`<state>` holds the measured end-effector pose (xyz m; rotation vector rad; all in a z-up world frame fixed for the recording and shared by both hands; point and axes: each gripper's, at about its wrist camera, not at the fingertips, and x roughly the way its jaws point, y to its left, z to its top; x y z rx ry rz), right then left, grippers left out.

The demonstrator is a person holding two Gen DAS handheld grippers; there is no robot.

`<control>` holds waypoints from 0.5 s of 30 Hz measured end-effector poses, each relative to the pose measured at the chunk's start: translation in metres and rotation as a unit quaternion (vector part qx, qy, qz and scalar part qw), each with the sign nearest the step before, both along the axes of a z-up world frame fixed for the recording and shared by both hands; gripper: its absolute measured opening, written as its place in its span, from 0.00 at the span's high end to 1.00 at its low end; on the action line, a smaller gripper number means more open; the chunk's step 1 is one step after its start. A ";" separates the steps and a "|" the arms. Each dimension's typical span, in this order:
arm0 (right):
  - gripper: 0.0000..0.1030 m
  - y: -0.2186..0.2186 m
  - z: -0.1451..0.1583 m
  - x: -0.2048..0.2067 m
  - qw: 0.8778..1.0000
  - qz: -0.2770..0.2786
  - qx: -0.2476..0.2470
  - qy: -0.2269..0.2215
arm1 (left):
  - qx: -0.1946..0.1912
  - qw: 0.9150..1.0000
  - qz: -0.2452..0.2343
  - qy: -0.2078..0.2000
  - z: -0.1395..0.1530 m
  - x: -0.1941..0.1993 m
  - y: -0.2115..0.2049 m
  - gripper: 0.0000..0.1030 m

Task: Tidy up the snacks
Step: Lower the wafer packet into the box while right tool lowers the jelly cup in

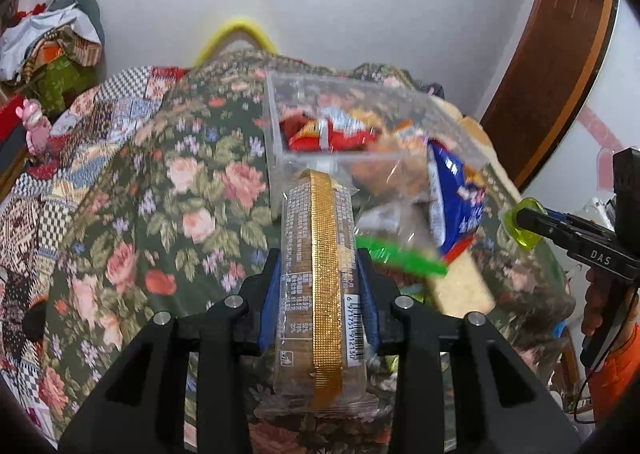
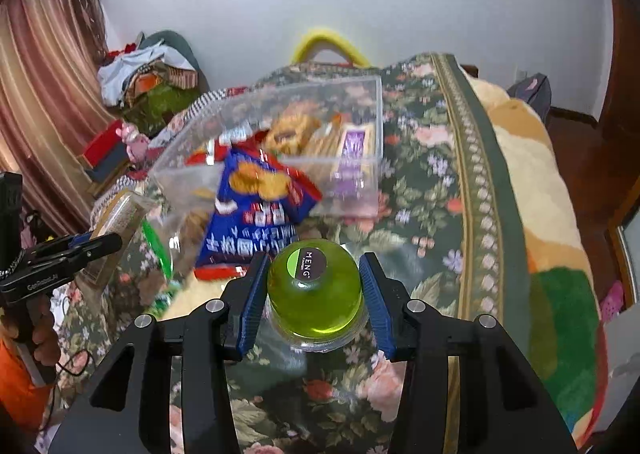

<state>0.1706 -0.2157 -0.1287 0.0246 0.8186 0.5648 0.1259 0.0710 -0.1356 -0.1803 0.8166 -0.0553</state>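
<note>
Nearest the left wrist camera, the left gripper [image 1: 320, 286] is clamped on a long clear-wrapped biscuit pack [image 1: 316, 294] with a gold band, the blue pads pressing its two sides; the pack stands clear of the floral bedspread [image 1: 160, 194]; nearest the right wrist camera, the right gripper [image 2: 314, 290] grips a green jelly cup [image 2: 316, 290], pads against its flanks, foil lid facing the lens; ahead of both sits the clear plastic bin [image 2: 360, 126], which already holds several snacks, red packets and biscuits among them; a blue chip bag [image 2: 256, 214] lies just in front of it, outside, beside a green-edged wrapper [image 1: 400, 254]; the sorting looks partway done, with both held items and those loose ones apparently left to go in.
</note>
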 end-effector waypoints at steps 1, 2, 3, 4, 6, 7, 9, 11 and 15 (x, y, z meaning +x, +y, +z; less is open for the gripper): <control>0.58 0.002 0.003 0.000 1.000 0.000 0.001 -0.004 | 0.001 1.000 -0.001 -0.008 0.006 0.001 -0.002 0.66; 0.58 0.003 0.006 0.001 1.000 0.000 0.002 -0.011 | 0.001 1.000 -0.002 -0.016 0.013 0.002 -0.003 0.66; 0.58 0.003 0.009 0.001 1.000 -0.001 0.003 -0.016 | 0.000 1.000 -0.002 -0.020 0.015 0.007 -0.002 0.66; 0.58 0.005 0.012 0.002 1.000 -0.001 0.005 -0.022 | -0.004 1.000 -0.005 -0.026 0.021 0.012 -0.002 0.66; 0.58 0.007 0.017 0.005 0.999 -0.002 0.012 -0.029 | -0.012 0.999 -0.008 -0.038 0.029 0.023 -0.002 0.66; 0.58 0.008 0.019 0.007 0.999 -0.002 0.016 -0.032 | -0.010 0.999 -0.009 -0.047 0.035 0.029 -0.004 0.66; 0.58 0.010 0.023 0.009 0.999 -0.003 0.022 -0.038 | -0.008 0.998 -0.010 -0.058 0.042 0.036 -0.008 0.66; 0.58 0.013 0.028 0.014 0.999 -0.002 0.030 -0.044 | -0.011 0.998 -0.013 -0.066 0.048 0.047 -0.010 0.66; 0.58 0.020 0.036 0.024 0.998 -0.001 0.038 -0.056 | -0.015 0.997 -0.018 -0.073 0.056 0.072 -0.015 0.66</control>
